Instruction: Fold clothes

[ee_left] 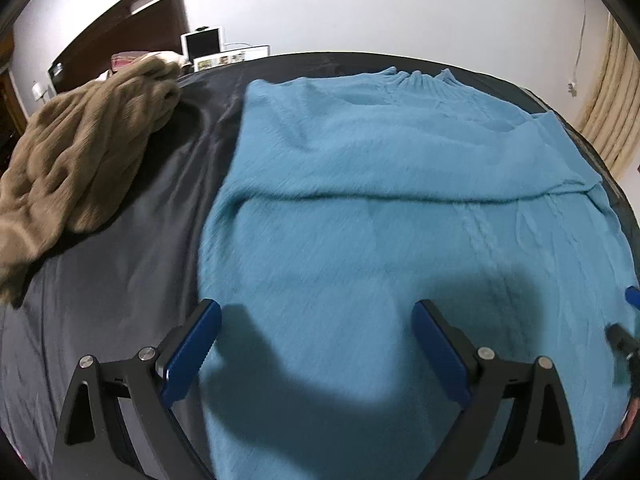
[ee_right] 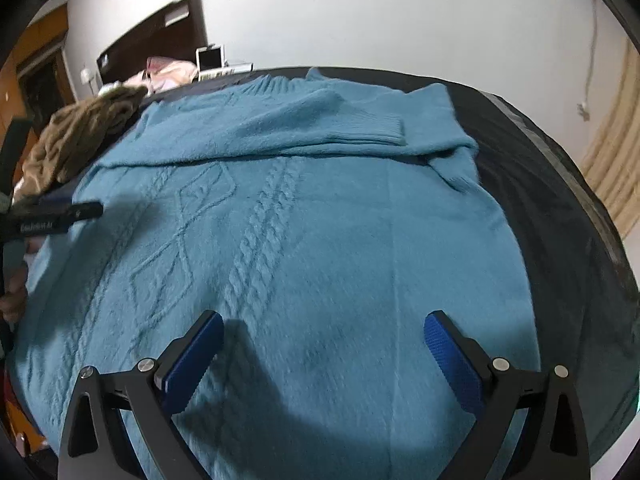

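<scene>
A blue cable-knit sweater (ee_left: 380,208) (ee_right: 304,220) lies flat on the dark sheet, collar at the far end, both sleeves folded across its chest. My left gripper (ee_left: 316,312) hovers open over the sweater's near left part, its left finger at the sweater's left edge, nothing between the fingers. My right gripper (ee_right: 324,320) hangs open above the sweater's lower right part, also with nothing in it. The left gripper's finger (ee_right: 60,214) shows at the left edge of the right wrist view, and a blue fingertip (ee_left: 632,294) of the right gripper shows at the right edge of the left wrist view.
A brown knitted garment (ee_left: 80,152) (ee_right: 76,136) lies bunched at the far left of the dark sheet (ee_left: 132,264). A dark headboard (ee_left: 124,36), a small white screen (ee_left: 202,42) and pink bedding (ee_right: 168,70) stand behind. A beige curtain (ee_right: 616,168) hangs at the right.
</scene>
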The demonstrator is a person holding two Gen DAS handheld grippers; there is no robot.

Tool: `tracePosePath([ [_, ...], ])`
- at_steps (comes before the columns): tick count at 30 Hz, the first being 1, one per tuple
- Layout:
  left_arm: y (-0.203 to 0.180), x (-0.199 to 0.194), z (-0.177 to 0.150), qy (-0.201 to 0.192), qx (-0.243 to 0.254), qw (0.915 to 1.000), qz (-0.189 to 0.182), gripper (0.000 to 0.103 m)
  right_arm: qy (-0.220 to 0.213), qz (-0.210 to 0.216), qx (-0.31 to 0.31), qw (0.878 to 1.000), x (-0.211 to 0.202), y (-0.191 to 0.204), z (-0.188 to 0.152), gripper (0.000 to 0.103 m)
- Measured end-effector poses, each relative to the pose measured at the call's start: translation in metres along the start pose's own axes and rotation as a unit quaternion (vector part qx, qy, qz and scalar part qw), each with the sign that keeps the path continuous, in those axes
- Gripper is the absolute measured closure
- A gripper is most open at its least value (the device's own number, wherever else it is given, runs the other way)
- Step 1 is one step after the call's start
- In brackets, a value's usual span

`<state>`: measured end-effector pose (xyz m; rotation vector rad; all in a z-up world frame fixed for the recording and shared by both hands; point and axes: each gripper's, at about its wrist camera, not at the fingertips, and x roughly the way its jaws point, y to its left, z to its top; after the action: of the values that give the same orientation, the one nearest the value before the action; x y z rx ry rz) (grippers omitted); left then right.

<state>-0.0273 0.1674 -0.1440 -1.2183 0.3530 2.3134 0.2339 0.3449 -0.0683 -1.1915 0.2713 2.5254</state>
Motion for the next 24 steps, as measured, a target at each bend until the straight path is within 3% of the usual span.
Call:
tracePosePath([
  [4,0.016,-0.019,-0.024,-0.007,-0.018,0.9998,-0.001,0.005,-0.054,0.007,0.034,0.998,-0.043,-0.033,-0.026,0.001],
  [9,0.029,-0.048,-0.054,-0.021,-0.032,0.9987,-0.034,0.005,-0.059,-0.009,0.083,0.995,-0.08,-0.078,-0.067,0.001],
  [16,0.036,-0.096,-0.102,-0.051,0.012,0.9924,-0.111,0.005,-0.042,0.058,0.132,0.989,-0.114,-0.108,-0.119,0.001],
  [24,0.046,-0.121,-0.153,-0.036,0.036,0.9768,-0.208,0.005,-0.018,0.145,0.145,0.979,-0.093,-0.107,-0.144,0.001],
])
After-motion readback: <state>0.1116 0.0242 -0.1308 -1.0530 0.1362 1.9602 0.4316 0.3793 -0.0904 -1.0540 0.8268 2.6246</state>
